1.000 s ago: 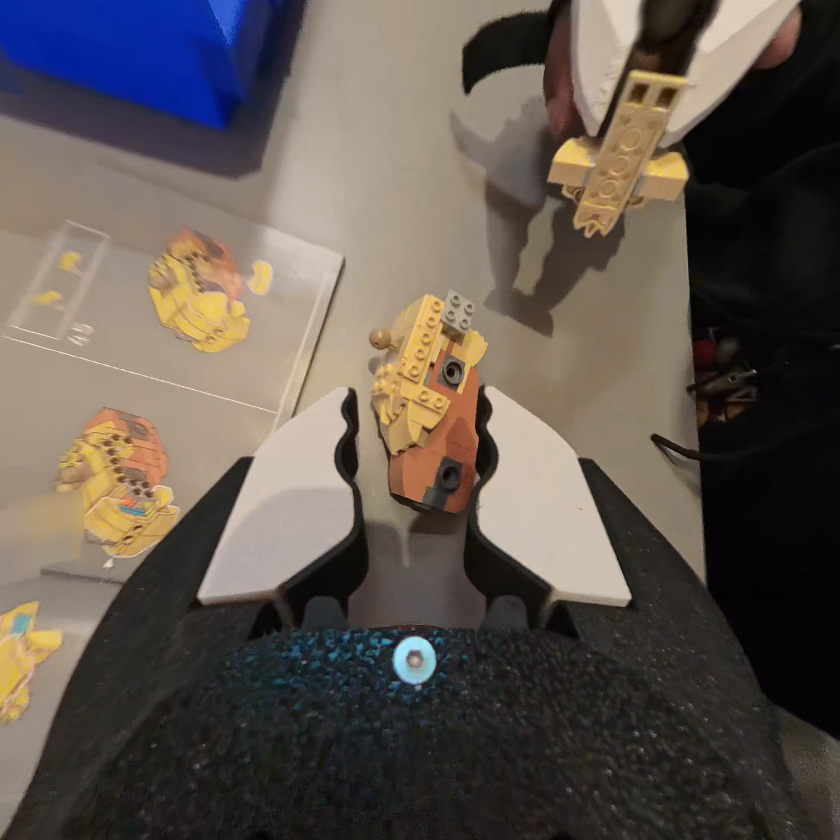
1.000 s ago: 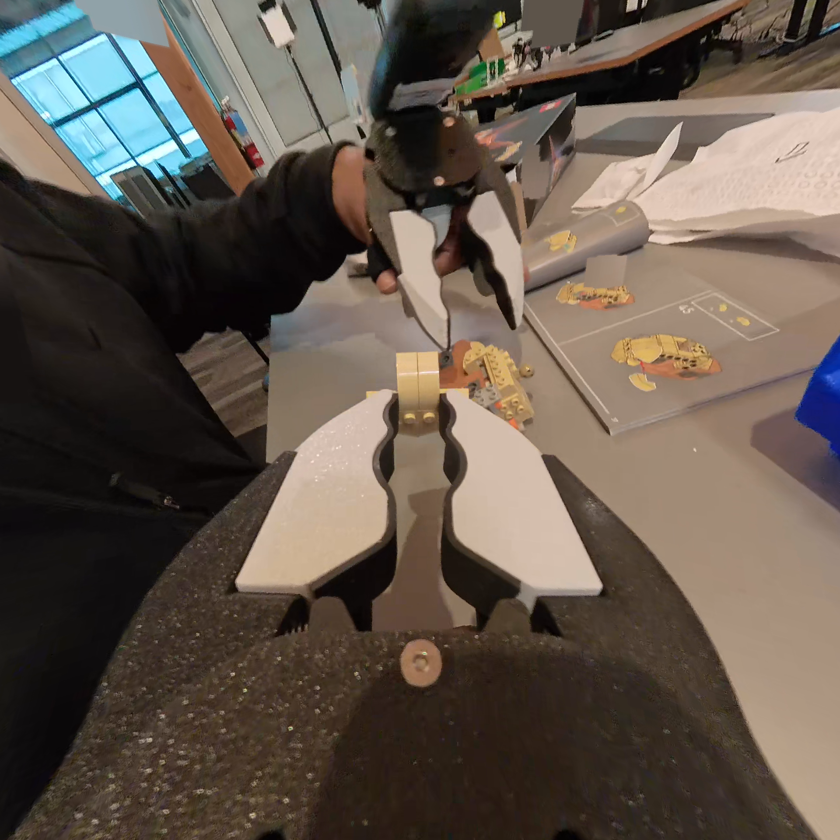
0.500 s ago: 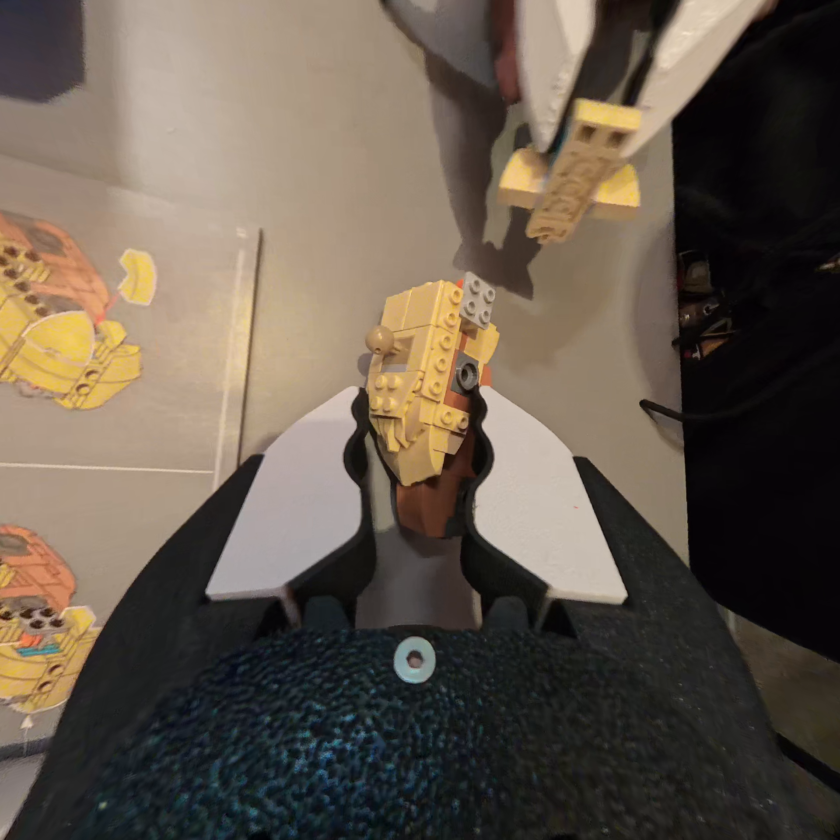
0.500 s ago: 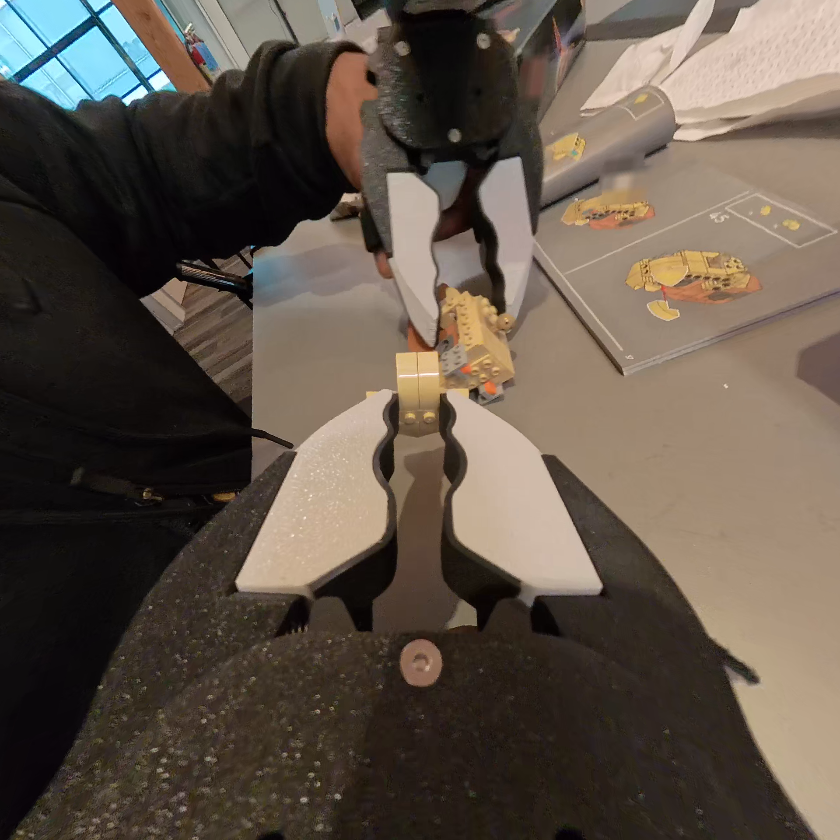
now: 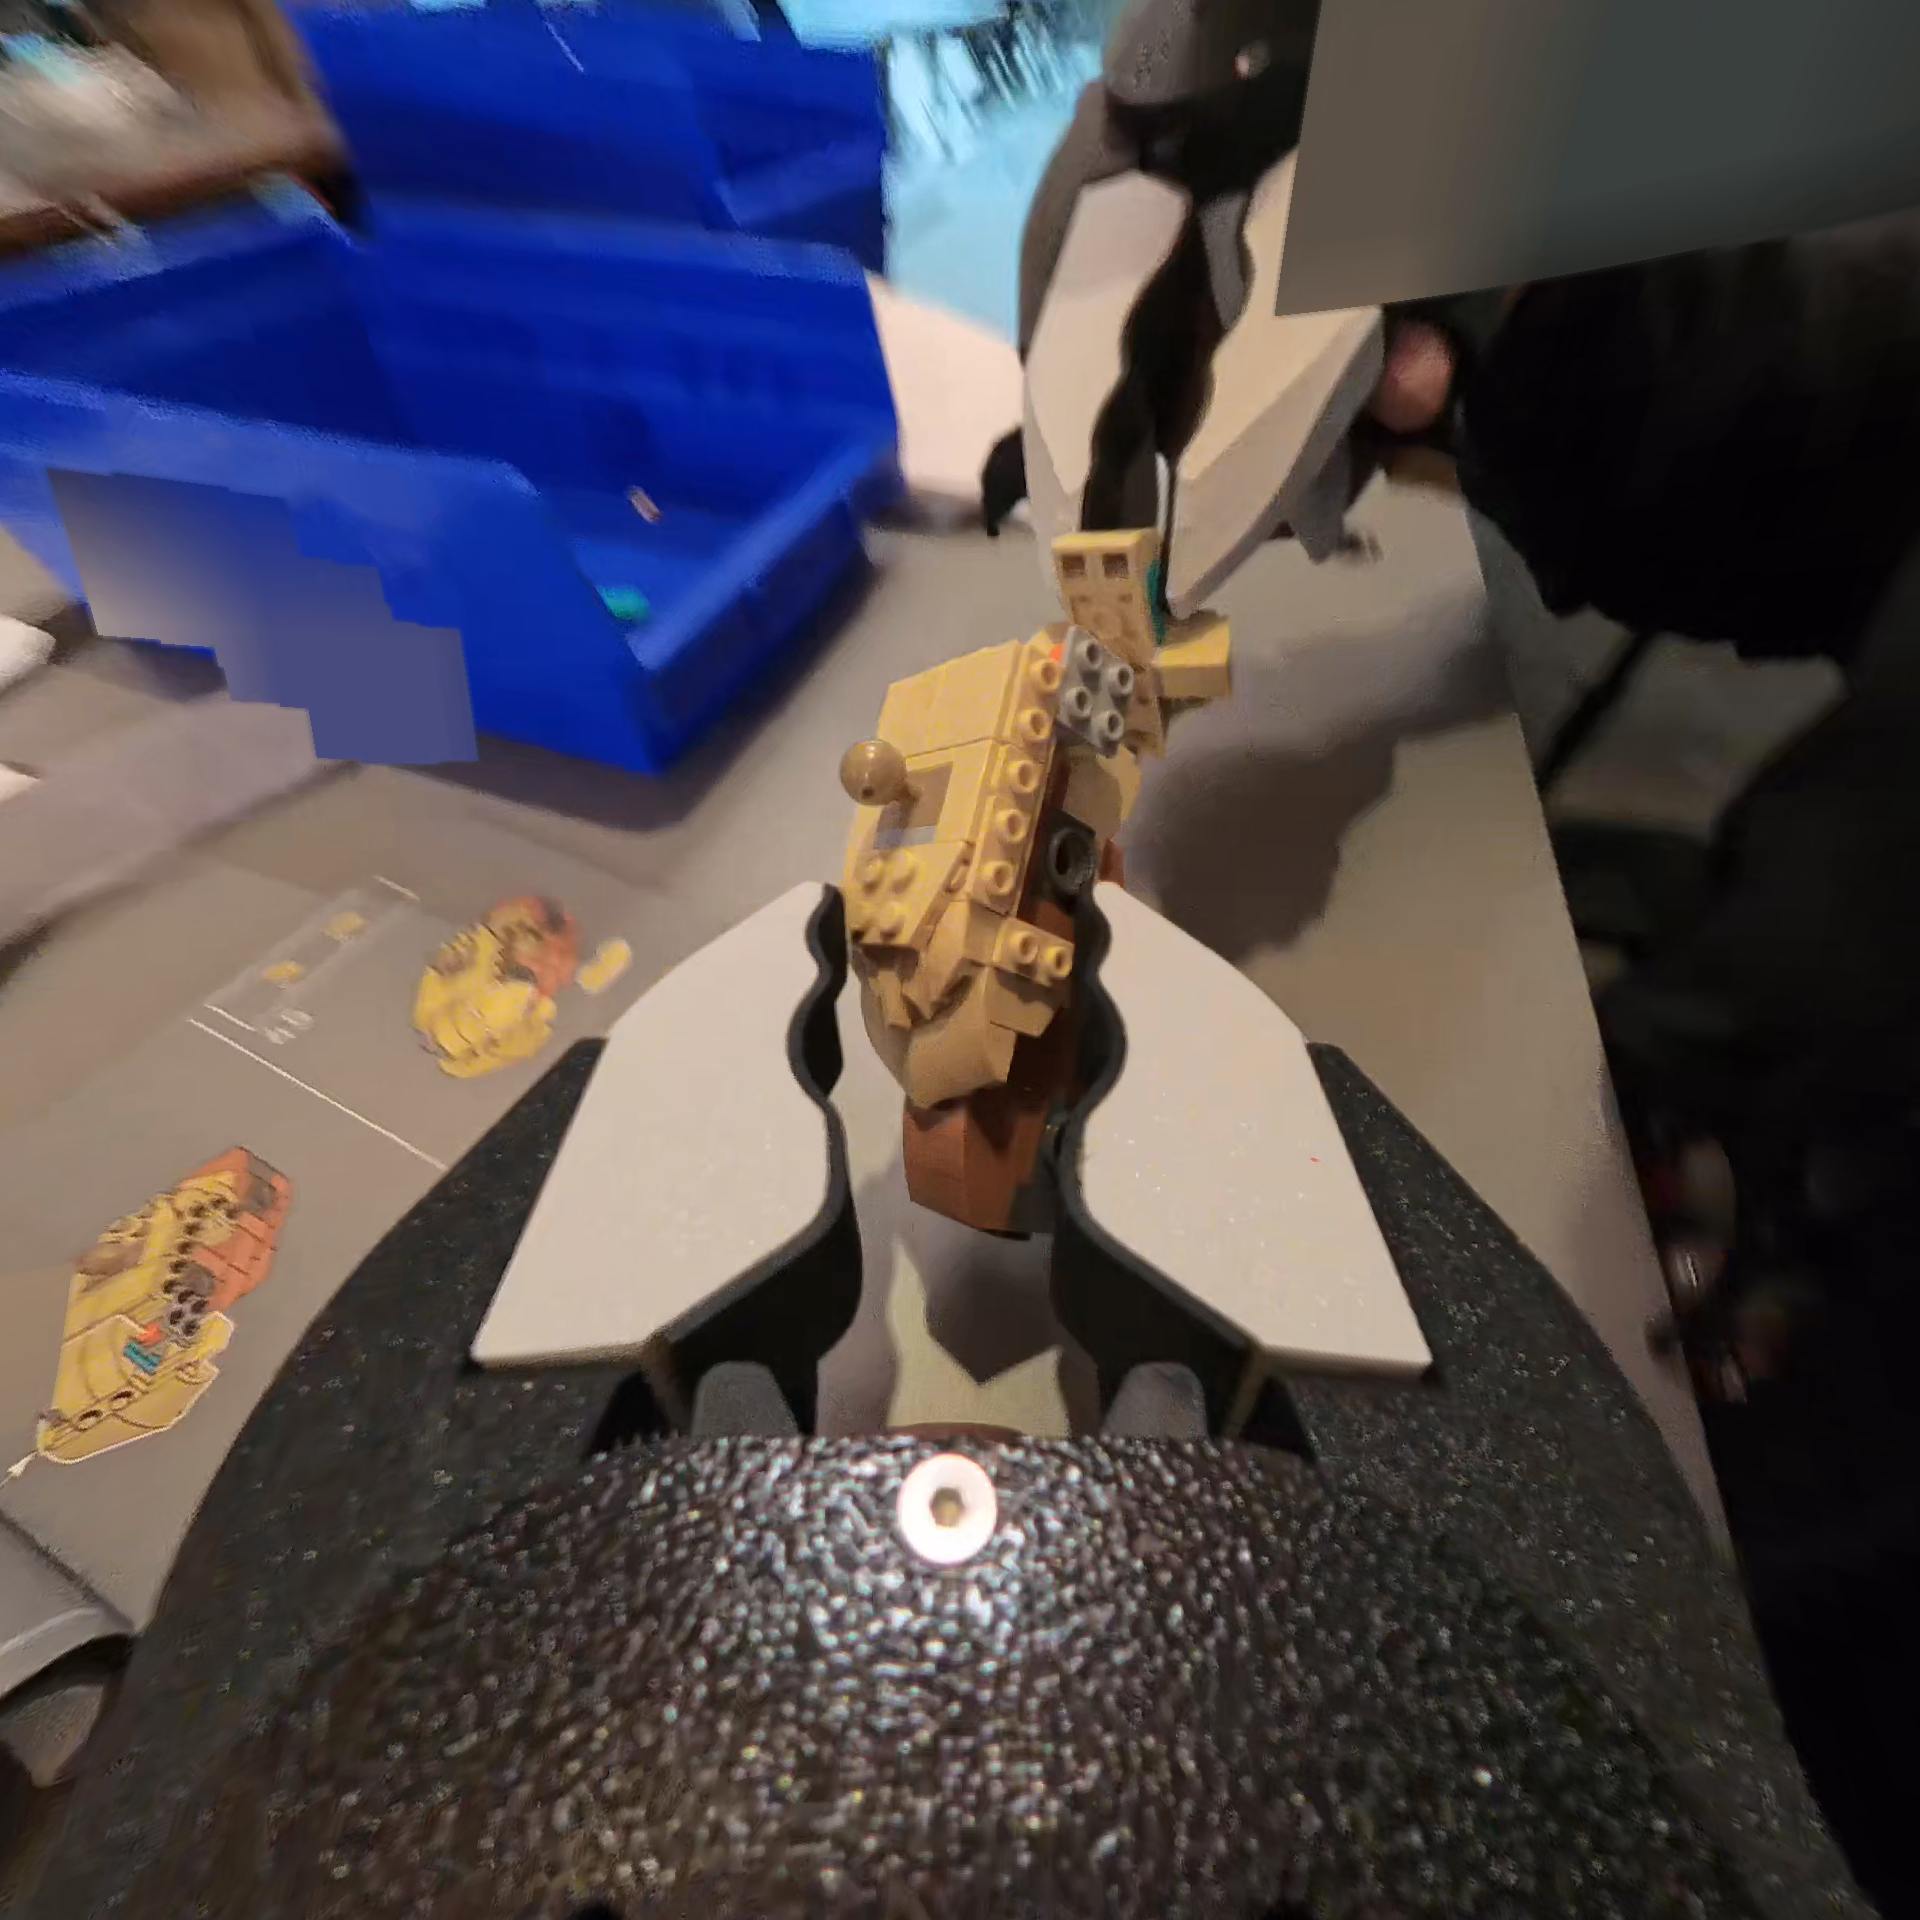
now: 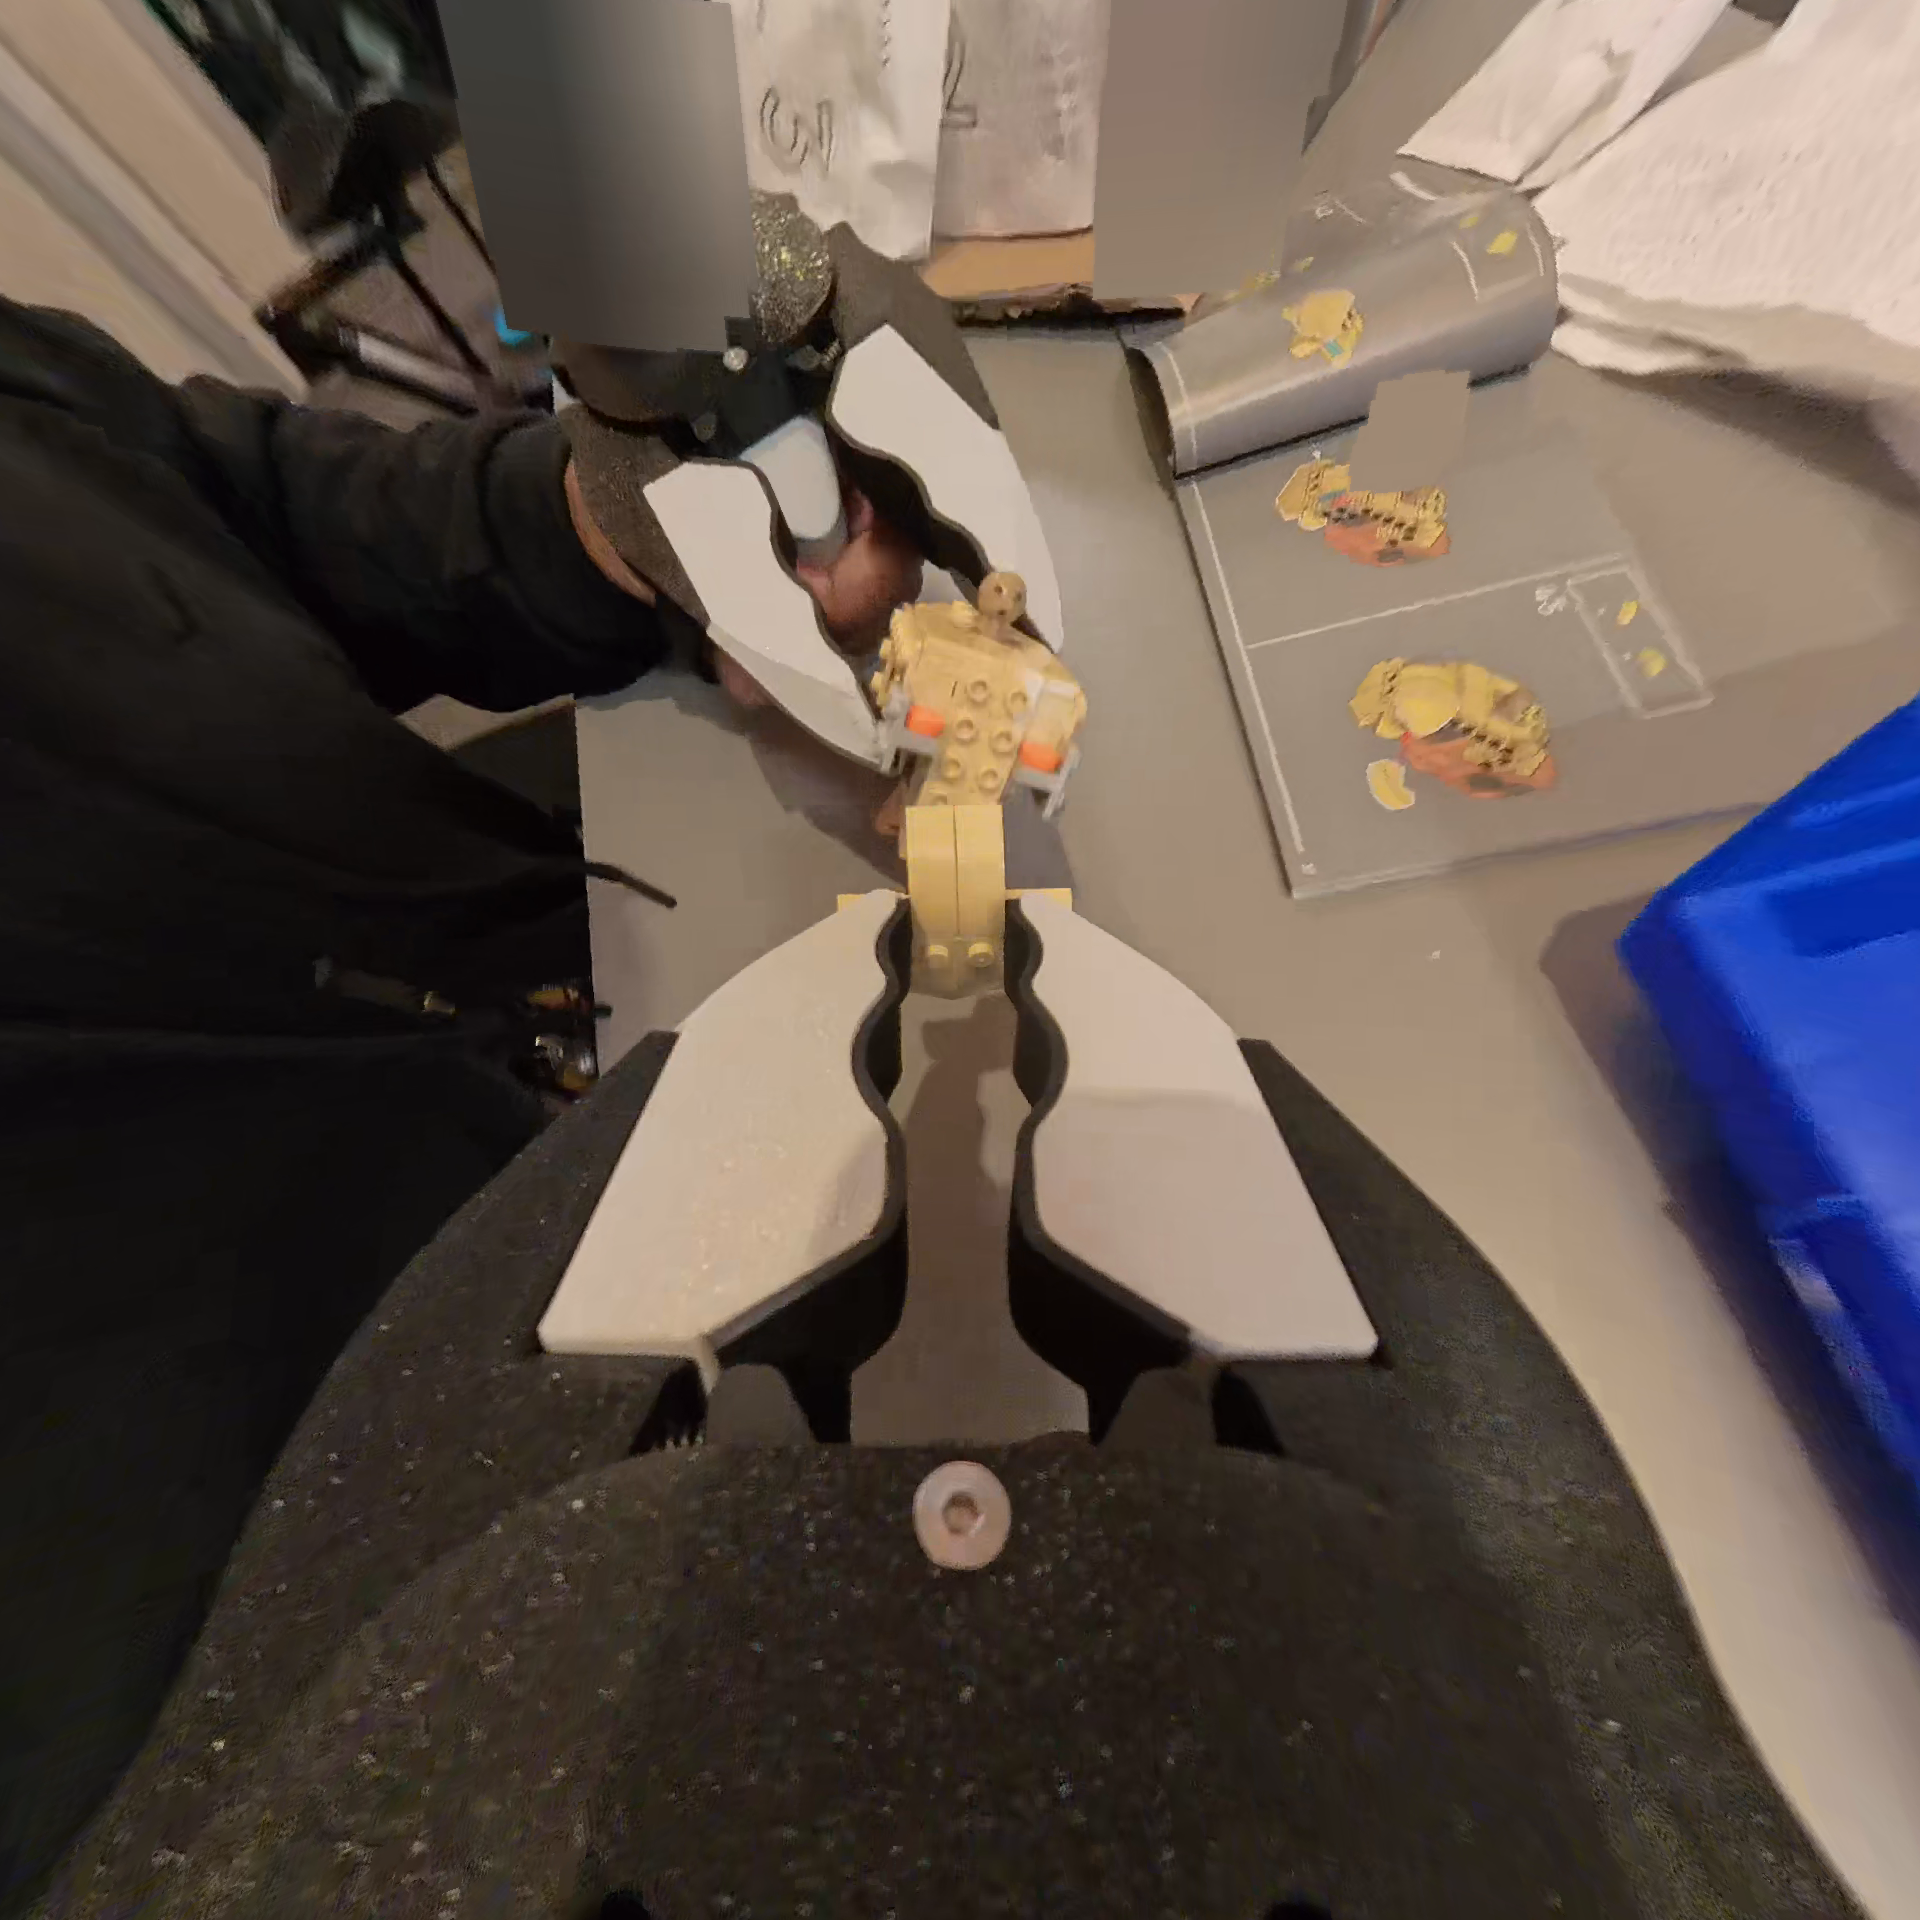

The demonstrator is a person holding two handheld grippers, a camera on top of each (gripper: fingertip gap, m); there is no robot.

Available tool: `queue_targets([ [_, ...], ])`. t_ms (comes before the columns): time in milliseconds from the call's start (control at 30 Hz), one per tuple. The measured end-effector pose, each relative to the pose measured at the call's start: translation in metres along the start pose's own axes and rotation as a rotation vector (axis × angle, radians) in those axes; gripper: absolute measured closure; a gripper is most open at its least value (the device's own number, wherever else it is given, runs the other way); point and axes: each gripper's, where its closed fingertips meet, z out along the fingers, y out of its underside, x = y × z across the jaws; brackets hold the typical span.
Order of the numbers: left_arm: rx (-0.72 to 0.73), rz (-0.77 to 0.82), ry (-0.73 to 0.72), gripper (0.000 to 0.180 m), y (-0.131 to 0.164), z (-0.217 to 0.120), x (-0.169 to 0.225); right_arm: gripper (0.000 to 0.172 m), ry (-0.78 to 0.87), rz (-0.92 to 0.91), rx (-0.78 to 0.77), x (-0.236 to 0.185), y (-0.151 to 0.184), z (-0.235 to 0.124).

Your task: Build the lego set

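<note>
Two brick pieces meet above the grey desk (image 6: 1299,1039): left gripper (image 5: 961,997) jaws clamped on a tan-and-brown brick model (image 5: 977,894), right gripper (image 6: 956,935) jaws clamped on a tan brick piece (image 6: 956,883). Only the right wrist view shows the model's orange bits and white paper sheets (image 6: 1714,187) – the left view, blurred, shows what seems a blue bin (image 5: 468,468) and the instruction booklet (image 5: 260,1091).

My left wrist camera sits just behind my left gripper (image 5: 961,935), looking forward along the fingers and down at the grey table (image 5: 1403,935), very close in. At one o'clock it catches my right gripper (image 5: 1164,582) facing back. My right wrist camera rides behind my right gripper (image 6: 956,935), facing the opposite way, with my left gripper (image 6: 935,675) at twelve o'clock. Both views share the tan brick model (image 5: 966,831) (image 6: 977,675), the instruction booklet (image 5: 260,1039) (image 6: 1455,644) and the blue bin (image 5: 520,416) (image 6: 1787,1039).
</note>
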Motion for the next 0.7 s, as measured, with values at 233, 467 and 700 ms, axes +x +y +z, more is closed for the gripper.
queue_targets([
  [233, 0.366, -0.013, -0.334, 0.139, -0.044, 0.006, 0.015, 0.155, 0.032, -0.256, -0.493, -0.008, -0.043, -0.042],
  [467, 0.427, -0.037, -0.371, 0.139, -0.048, 0.006, 0.018, 0.155, 0.002, -0.284, -0.810, -0.013, -0.045, -0.034],
  [700, 0.495, -0.003, -0.437, 0.140, -0.051, -0.013, 0.018, 0.155, 0.011, -0.323, -0.860, -0.030, -0.057, -0.022],
])
